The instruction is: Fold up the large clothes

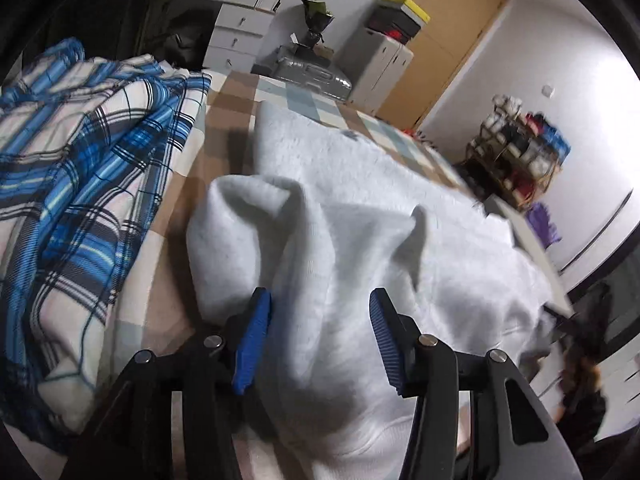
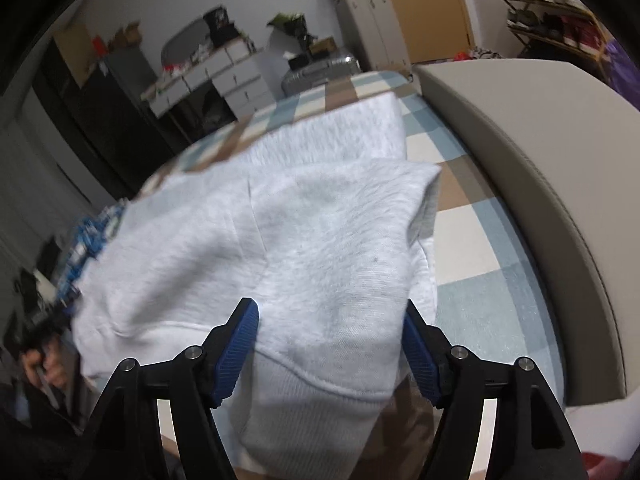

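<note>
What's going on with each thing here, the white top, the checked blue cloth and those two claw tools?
White sweatshirt: partly folded, rumpled, lying on the checked bed cover.
Blue plaid cloth: crumpled in a heap beside it.
Left gripper: open, sweatshirt fabric between its fingers.
Right gripper: open, astride the sweatshirt's ribbed hem.

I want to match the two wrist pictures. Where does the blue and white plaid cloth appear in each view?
Left wrist view: the blue and white plaid cloth fills the left side, lying on the checked bed cover.
Right wrist view: only a small blurred strip of it shows at the left edge, beyond the pale grey sweatshirt.
Shared landmark: the silver ribbed suitcase behind the bed.
</note>
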The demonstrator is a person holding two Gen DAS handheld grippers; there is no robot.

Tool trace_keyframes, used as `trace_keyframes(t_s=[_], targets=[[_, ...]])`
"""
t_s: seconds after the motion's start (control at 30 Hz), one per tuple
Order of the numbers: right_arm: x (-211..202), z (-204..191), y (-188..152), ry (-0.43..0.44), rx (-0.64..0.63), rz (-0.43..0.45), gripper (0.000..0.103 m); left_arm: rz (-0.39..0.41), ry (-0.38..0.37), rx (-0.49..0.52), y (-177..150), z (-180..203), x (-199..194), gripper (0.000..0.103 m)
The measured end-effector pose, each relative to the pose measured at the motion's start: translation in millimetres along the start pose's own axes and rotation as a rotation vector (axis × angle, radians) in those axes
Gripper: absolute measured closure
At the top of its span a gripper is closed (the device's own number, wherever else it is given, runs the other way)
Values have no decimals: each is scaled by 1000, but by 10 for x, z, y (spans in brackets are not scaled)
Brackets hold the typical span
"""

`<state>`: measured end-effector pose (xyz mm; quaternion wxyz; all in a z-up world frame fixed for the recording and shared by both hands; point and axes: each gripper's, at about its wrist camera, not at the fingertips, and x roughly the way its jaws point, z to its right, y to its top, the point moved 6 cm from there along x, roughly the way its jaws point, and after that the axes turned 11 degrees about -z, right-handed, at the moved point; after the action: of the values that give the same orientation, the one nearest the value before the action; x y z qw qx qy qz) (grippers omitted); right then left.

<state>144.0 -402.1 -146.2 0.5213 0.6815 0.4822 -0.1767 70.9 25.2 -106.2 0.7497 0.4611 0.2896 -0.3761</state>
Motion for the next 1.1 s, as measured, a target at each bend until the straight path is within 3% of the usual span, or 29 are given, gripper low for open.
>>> trace_keyframes(t_s=[0.07, 0.1, 0.13, 0.17, 0.2, 0.23, 0.27, 0.33, 0.5, 0.63, 0.7, 0.77, 0.83, 0.9, 0.97, 1.03, 1.1], targets=[[41, 14, 61, 6, 29, 16, 31, -3, 51, 15, 13, 46, 84, 63], [73, 29, 92, 8, 50, 20, 34, 4, 60, 15, 32, 69, 105, 76], [79, 33, 104, 18, 65, 28, 38, 11, 62, 22, 73, 116, 130, 101], [84, 42, 131, 32, 81, 42, 42, 25, 52, 32, 83, 162, 106, 100], [79, 68, 153, 27, 104, 60, 56, 46, 45, 41, 93, 182, 66, 100], [63, 92, 160, 17, 114, 72, 78, 73, 42, 57, 137, 224, 7, 101], [29, 109, 147, 16, 109, 85, 88, 97, 42, 75, 178, 276, -69, 101], [-34, 64, 127, 44, 82, 113, 95, 145, 17, 92, 313, 339, -225, 101], [-409, -174, 187, 120, 12, 262, 96, 215, -18, 118, 727, 411, -389, 101], [-689, -301, 482, 144, -10, 366, 96, 259, -3, 132, 1053, 437, -379, 101], [-695, -298, 623, 138, 0, 384, 96, 260, 8, 116, 1028, 323, -331, 101], [-560, -262, 702, 71, -16, 374, 96, 228, 45, 78, 1107, 172, -92, 101], [-200, -155, 703, -24, -16, 297, 96, 172, 134, 78, 1030, 23, 189, 100], [118, -15, 657, -61, 22, 204, 95, 99, 203, 80, 935, -84, 486, 100], [344, 144, 564, -40, 109, 106, 91, 28, 247, 67, 764, -188, 729, 95], [323, 211, 507, -50, 143, 95, 71, 33, 254, 84, 695, -144, 689, 94], [193, 229, 430, -74, 153, 114, 54, 46, 283, 112, 650, -90, 579, 81]])
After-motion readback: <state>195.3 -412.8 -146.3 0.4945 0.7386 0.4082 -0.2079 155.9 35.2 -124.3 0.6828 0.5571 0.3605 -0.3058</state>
